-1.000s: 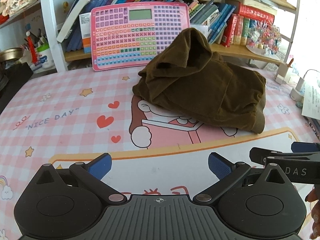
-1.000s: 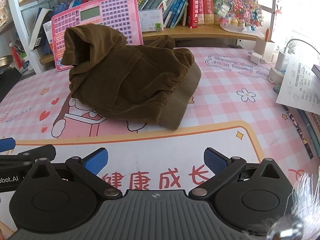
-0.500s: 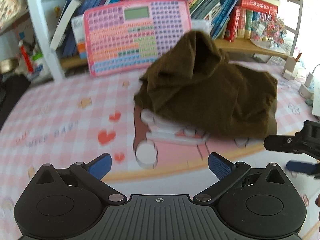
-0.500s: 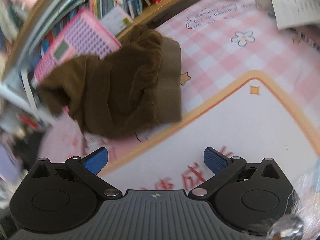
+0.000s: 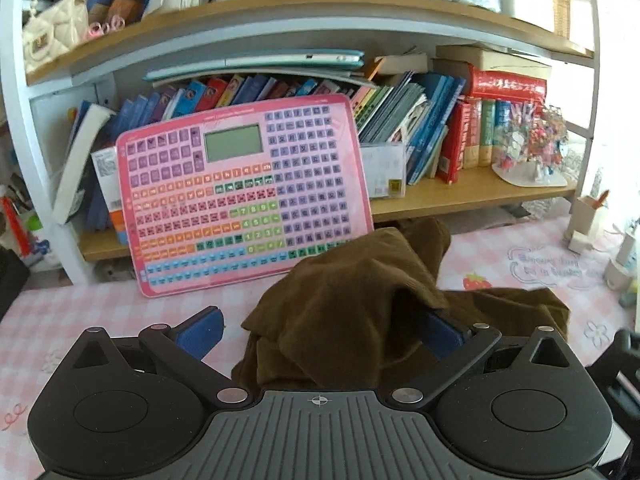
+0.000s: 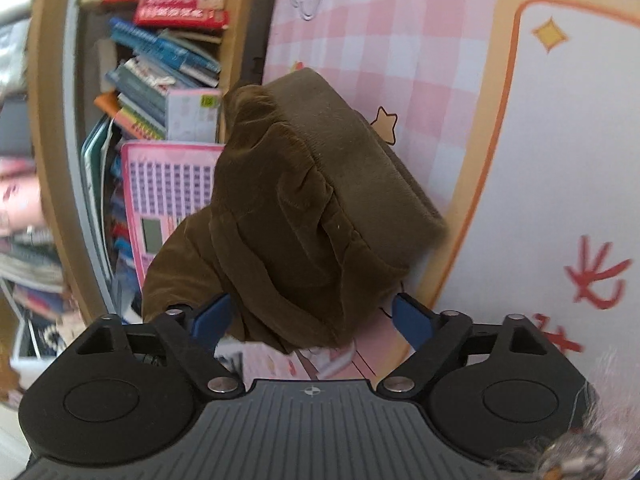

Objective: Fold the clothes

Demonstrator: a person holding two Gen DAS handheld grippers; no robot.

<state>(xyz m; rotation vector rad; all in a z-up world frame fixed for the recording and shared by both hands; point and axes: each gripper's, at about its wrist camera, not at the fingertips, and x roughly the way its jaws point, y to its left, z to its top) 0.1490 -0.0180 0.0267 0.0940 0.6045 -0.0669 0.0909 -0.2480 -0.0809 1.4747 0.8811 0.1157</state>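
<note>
A pink checked desk mat printed with cartoons covers the desk below two wooden shelves crowded with books. The left gripper stands open, its two blue pads wide apart; the one crumpled brown velvety garment bulges between them, draping over the pad at 3 o'clock and clear of the pad at 9 o'clock. The right gripper, rolled sideways, is closing; the same garment's lower fold sits between its two blue pads, and no squeeze shows. At 11 o'clock from the left gripper, one pink plastic learning tablet with coloured keys leans on the lower shelf. At 2 o'clock, one white holder contains an orange pencil.
</note>
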